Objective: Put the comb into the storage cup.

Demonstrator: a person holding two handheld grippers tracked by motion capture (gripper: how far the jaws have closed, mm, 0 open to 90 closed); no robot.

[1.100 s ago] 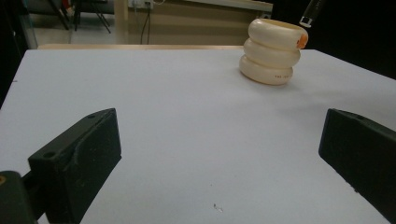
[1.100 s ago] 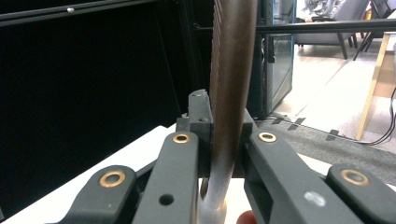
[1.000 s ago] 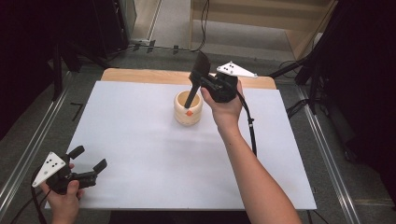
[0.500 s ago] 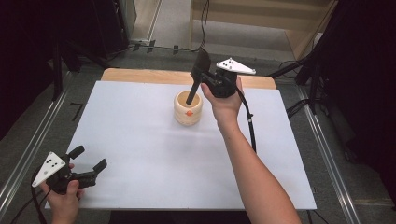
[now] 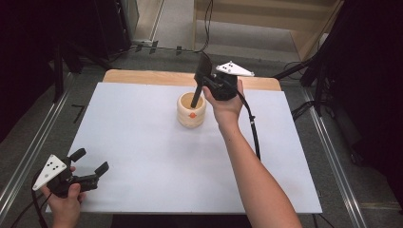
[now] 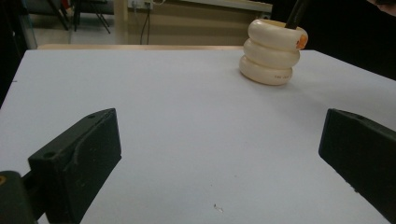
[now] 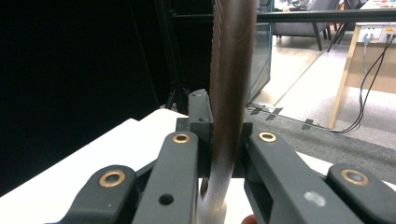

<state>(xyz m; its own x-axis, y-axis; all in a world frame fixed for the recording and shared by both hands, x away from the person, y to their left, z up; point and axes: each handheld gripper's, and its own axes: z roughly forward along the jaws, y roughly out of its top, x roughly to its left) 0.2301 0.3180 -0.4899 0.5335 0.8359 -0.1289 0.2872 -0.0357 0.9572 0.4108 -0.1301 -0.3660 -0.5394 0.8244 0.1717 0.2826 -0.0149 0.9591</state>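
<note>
A cream ribbed cup [image 5: 185,118] with a small orange mark stands on the white table top [image 5: 142,142], toward the far middle. My right gripper [image 5: 203,84] hovers just right of and above the cup, shut on the handle of a dark long utensil [image 5: 199,78]. The utensil stands nearly upright with its lower end inside the cup. In the right gripper view the brown handle [image 7: 231,70] is clamped between the jaws. My left gripper [image 5: 90,161] rests at the near left corner, open with nothing between its fingers. In the left gripper view the cup [image 6: 271,56] sits far ahead of the wide jaws.
A wooden strip [image 5: 142,76] borders the table's far edge. Metal floor rails [image 5: 28,156] run along both sides, and dark stands and cables crowd the back. A cable [image 5: 254,133] hangs from the right gripper along the forearm.
The right hand has edged slightly toward the far side with the utensil, whose end stays in the cup. The left gripper has not moved.
</note>
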